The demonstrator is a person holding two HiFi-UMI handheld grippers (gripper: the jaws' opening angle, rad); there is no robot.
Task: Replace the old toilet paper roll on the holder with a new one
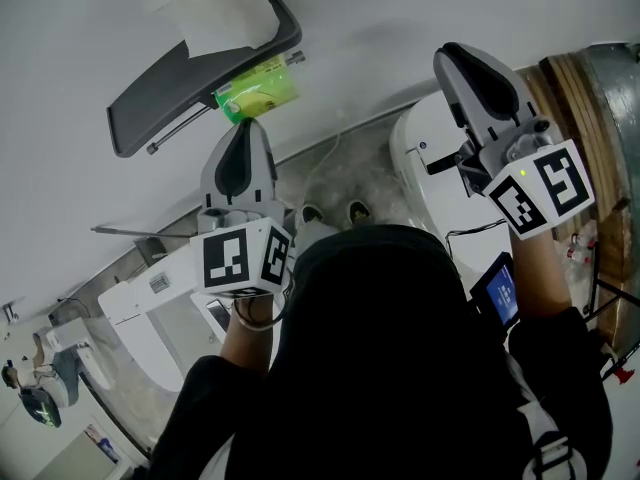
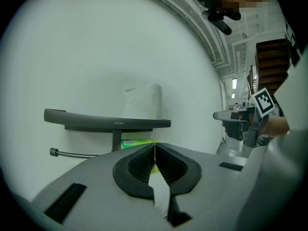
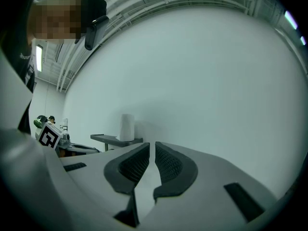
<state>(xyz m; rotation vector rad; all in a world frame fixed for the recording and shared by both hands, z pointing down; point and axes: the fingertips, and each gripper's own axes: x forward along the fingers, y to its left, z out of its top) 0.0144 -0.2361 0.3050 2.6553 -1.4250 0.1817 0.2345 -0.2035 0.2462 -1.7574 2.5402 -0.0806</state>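
A dark grey wall holder has a shelf on top and a bare rod below. On the shelf stands a white toilet paper roll. Under the shelf sits a green pack. My left gripper points at the holder from just below it, shut and holding nothing. In the left gripper view the roll, shelf, rod and green pack lie straight beyond the shut jaws. My right gripper hangs off to the right by the bare wall, shut and empty; its view shows the roll far left.
A white toilet stands below the right gripper, and another white fixture at the lower left. The pale wall fills the upper frame. A wooden frame and metal duct stand at the right edge.
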